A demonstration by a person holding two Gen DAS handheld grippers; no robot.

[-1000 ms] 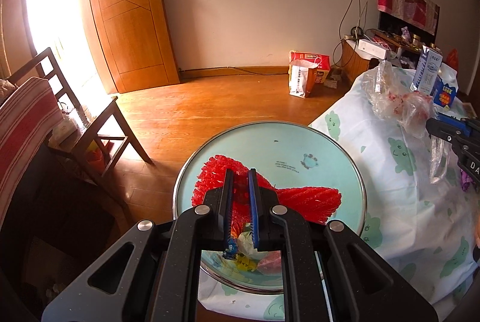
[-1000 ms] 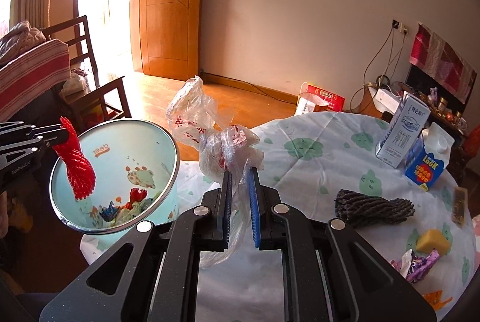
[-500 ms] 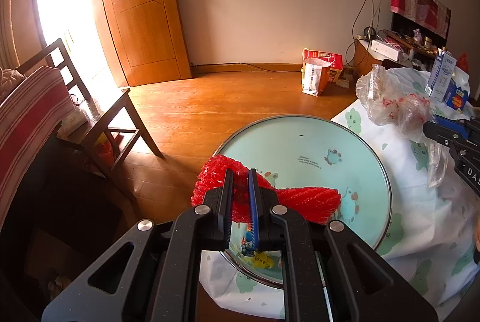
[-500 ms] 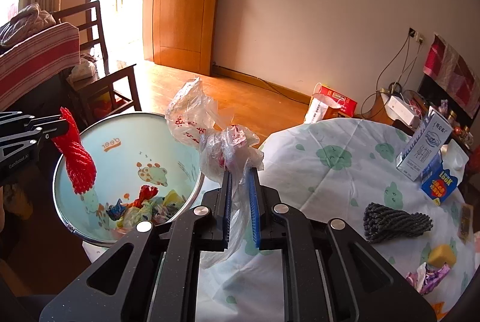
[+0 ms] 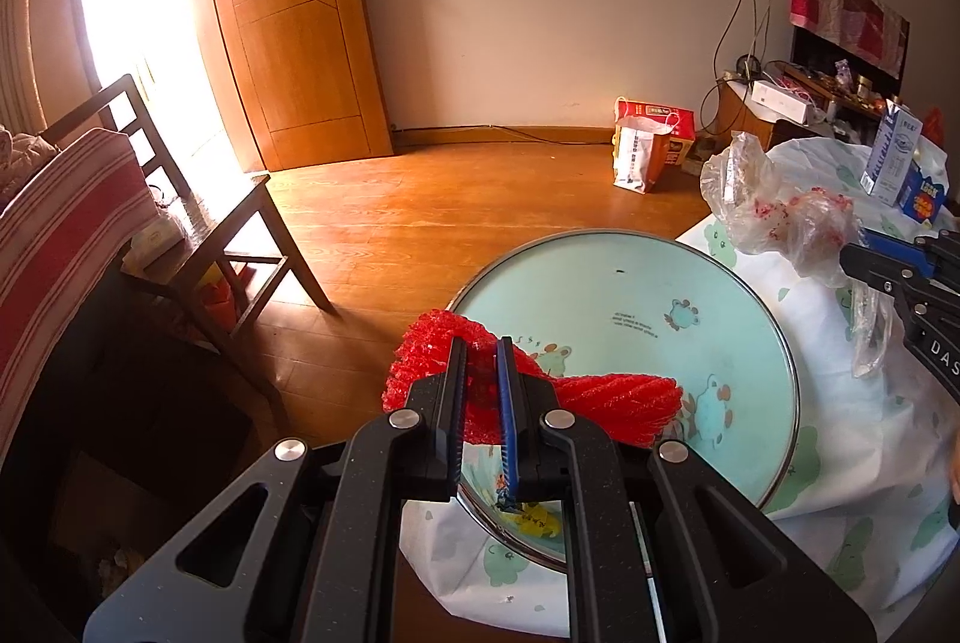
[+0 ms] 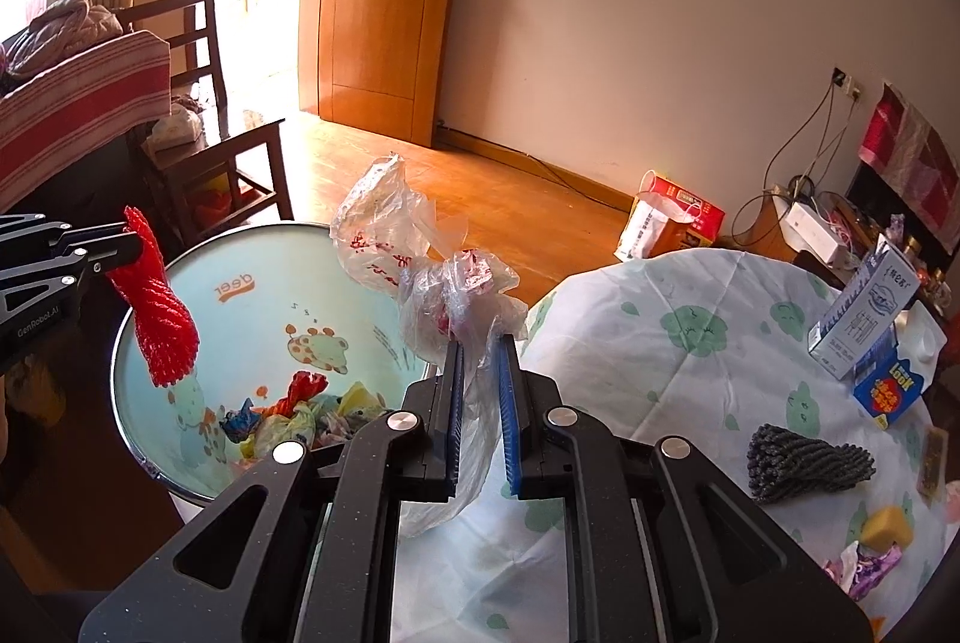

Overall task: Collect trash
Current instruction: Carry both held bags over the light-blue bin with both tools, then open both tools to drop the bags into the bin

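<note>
My left gripper [image 5: 482, 343] is shut on a red foam net [image 5: 606, 403] and holds it over the near rim of the pale blue trash bin [image 5: 636, 295]; it also shows in the right wrist view [image 6: 129, 235] with the net [image 6: 161, 331] hanging over the bin [image 6: 264, 283]. My right gripper [image 6: 480, 343] is shut on a crumpled clear plastic bag [image 6: 420, 259], held up beside the bin; the bag shows in the left wrist view [image 5: 774, 217] too. Several wrappers [image 6: 288, 415] lie in the bin.
The table with the white patterned cloth [image 6: 660, 361] holds a grey foam net [image 6: 804, 463], a yellow piece [image 6: 885, 526], a purple wrapper [image 6: 861, 565], and milk cartons [image 6: 864, 319]. A wooden chair [image 5: 198, 247] stands left. A paper bag [image 5: 642, 157] sits on the floor.
Both grippers have moved left relative to the bin, which now lies further right in both views. The red net now hangs over the bin's left rim. Both grips are unchanged.
</note>
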